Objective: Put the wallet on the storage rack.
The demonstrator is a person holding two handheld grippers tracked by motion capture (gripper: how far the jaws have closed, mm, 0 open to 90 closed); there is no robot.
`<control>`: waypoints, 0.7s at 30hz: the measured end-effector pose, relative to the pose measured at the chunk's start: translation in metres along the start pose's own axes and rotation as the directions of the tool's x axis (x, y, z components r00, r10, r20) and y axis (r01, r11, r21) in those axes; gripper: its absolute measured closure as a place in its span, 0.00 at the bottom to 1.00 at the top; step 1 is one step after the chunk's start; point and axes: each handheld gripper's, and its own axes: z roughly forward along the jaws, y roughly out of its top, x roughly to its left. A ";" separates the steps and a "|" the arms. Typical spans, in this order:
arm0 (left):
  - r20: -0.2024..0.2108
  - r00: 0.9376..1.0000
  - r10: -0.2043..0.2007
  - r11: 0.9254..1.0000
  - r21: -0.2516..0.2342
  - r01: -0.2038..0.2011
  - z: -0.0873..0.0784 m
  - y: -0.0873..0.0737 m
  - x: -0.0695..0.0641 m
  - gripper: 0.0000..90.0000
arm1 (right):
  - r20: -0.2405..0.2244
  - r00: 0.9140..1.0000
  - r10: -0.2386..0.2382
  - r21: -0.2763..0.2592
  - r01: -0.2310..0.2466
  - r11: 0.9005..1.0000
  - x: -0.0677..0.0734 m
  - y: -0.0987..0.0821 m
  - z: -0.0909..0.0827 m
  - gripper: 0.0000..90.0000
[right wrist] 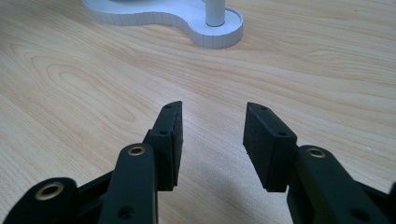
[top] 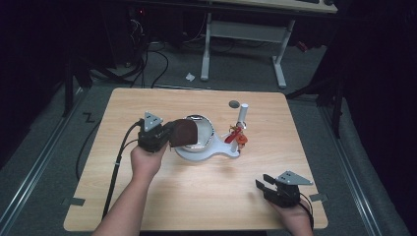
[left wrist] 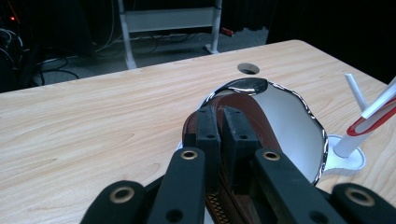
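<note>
My left gripper (top: 171, 135) is shut on the rim of a dark brown round dish (top: 185, 132), holding it tilted at the near left edge of a shiny metal bowl (top: 205, 129). In the left gripper view the jaws (left wrist: 219, 119) pinch the brown dish's wall (left wrist: 252, 107), with the metal bowl (left wrist: 292, 123) just beyond. The bowl rests on a white stand base (top: 196, 155). My right gripper (top: 264, 181) rests near the table's front right corner, open with bare wood between its jaws (right wrist: 212, 121).
A white post (top: 242, 116) rises from the stand's right lobe, with a red and orange piece (top: 236, 135) hung on it. A round hole (top: 234, 103) is cut in the wooden table (top: 147, 196) behind it. The stand base (right wrist: 187, 18) lies ahead of the right gripper.
</note>
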 end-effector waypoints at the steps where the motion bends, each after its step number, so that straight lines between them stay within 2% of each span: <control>1: 0.001 1.000 -0.004 1.000 0.000 0.004 0.002 0.000 -0.001 0.95 | -0.001 1.000 0.000 0.000 0.000 1.000 0.000 0.000 0.000 0.65; 16: 0.016 1.000 -0.021 1.000 0.019 0.020 0.038 0.002 -0.005 0.94 | -0.003 1.000 -0.001 0.006 0.001 1.000 -0.001 -0.001 -0.001 0.64; 21: 0.031 0.998 -0.046 0.999 0.020 0.045 0.044 0.001 -0.003 0.91 | -0.005 1.000 -0.004 0.007 0.004 1.000 -0.002 -0.001 -0.001 0.64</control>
